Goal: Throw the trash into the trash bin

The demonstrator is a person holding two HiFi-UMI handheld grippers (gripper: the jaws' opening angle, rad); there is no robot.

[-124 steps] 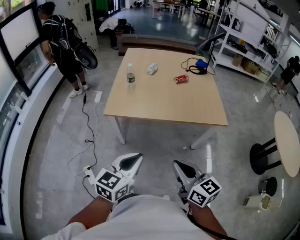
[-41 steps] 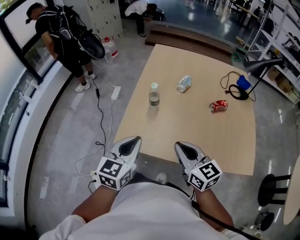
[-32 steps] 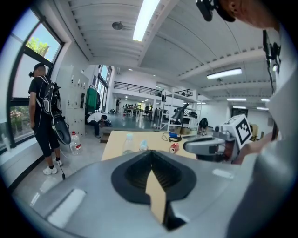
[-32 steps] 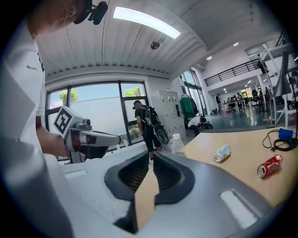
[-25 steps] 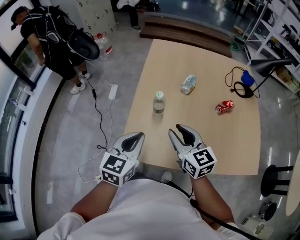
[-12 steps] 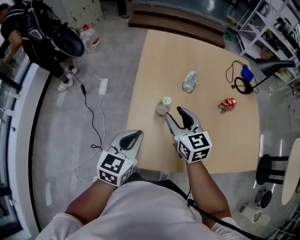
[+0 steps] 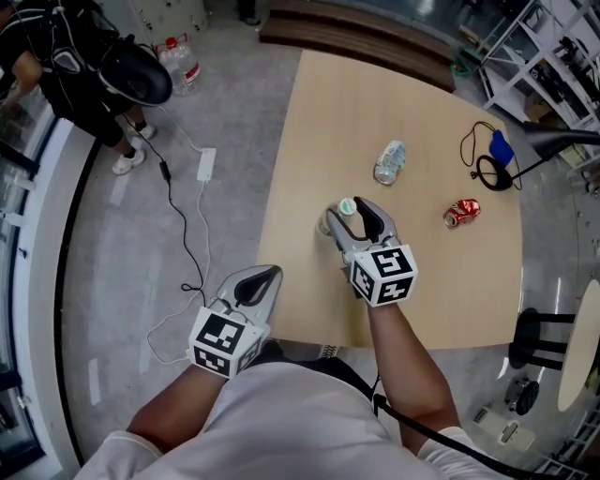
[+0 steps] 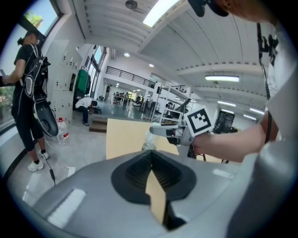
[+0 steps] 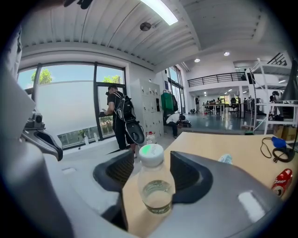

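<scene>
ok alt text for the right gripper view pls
An upright clear bottle with a green cap stands on the tan table between the right gripper's opening jaws. A red can lies at far right; a person with a backpack stands by the windows at left.

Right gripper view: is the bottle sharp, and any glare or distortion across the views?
Right gripper view: the bottle is sharp; the windows are washed out bright; fisheye with dark corners. Left gripper view: ceiling light blown out, same fisheye. Head view: evenly lit, table edges slightly bowed.
</scene>
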